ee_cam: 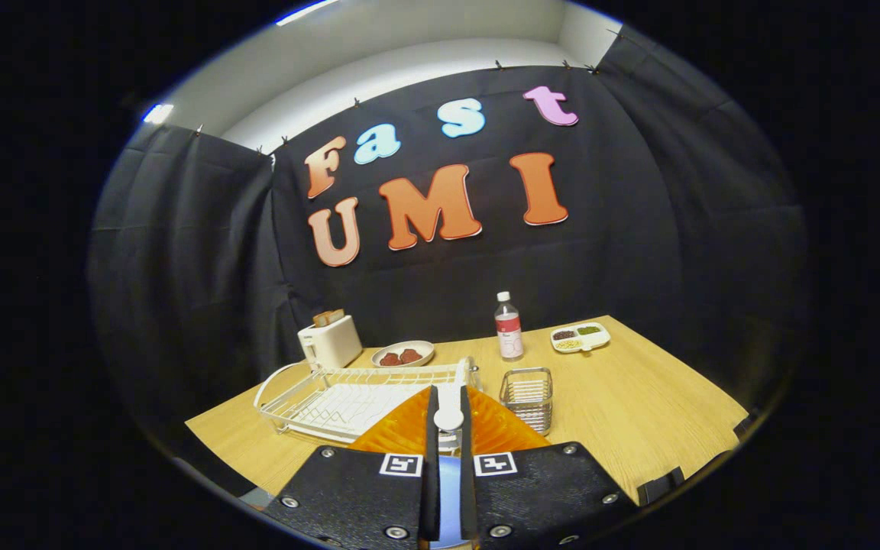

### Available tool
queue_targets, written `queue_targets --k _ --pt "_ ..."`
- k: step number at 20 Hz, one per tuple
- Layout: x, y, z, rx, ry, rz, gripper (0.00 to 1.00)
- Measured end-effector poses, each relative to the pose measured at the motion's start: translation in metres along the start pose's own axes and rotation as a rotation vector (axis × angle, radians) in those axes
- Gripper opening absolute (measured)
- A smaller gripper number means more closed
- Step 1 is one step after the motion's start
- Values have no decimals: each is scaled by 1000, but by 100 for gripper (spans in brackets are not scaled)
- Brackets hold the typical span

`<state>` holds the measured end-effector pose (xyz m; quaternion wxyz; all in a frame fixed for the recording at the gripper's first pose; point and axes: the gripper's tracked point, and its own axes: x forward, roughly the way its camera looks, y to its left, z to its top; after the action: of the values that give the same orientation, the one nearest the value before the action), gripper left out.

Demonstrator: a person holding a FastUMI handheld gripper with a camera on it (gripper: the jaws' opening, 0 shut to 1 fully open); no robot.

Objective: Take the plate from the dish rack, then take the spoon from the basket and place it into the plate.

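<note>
My gripper (448, 397) is shut on a white spoon (448, 418), whose rounded end shows between the two black fingers. Directly beneath the fingers an orange ribbed plate (398, 434) lies on the wooden table (638, 412), partly hidden by the gripper body. The white wire dish rack (333, 397) stands just beyond the plate to the left, with nothing standing in it. The small wire basket (527, 397) sits to the right of the fingertips, next to the plate's far edge.
At the back of the table stand a white toaster (329, 342), a shallow dish with red pieces (402, 354), a plastic bottle (509, 327) and a divided snack tray (580, 336). Bare wood stretches to the right of the basket.
</note>
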<state>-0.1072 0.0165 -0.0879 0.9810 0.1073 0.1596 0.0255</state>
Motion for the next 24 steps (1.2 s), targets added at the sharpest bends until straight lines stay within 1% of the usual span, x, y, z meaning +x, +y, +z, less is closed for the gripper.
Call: queue_targets --k 4,6,8,10,14,17,20,22,24 --pt "0 14 -24 -41 31 49 10" --pt "-2 22 -27 -31 29 87 10" --pt "-7 35 -32 -16 35 142 10" --pt "-9 37 -39 -41 31 166 10" --pt "-7 46 -74 -21 93 216 10" --pt "4 41 -98 4 145 210 10" --pt "2 39 -103 26 131 224 10" --pt "3 34 -113 27 155 212 14" --pt "1 29 -123 12 188 200 16"
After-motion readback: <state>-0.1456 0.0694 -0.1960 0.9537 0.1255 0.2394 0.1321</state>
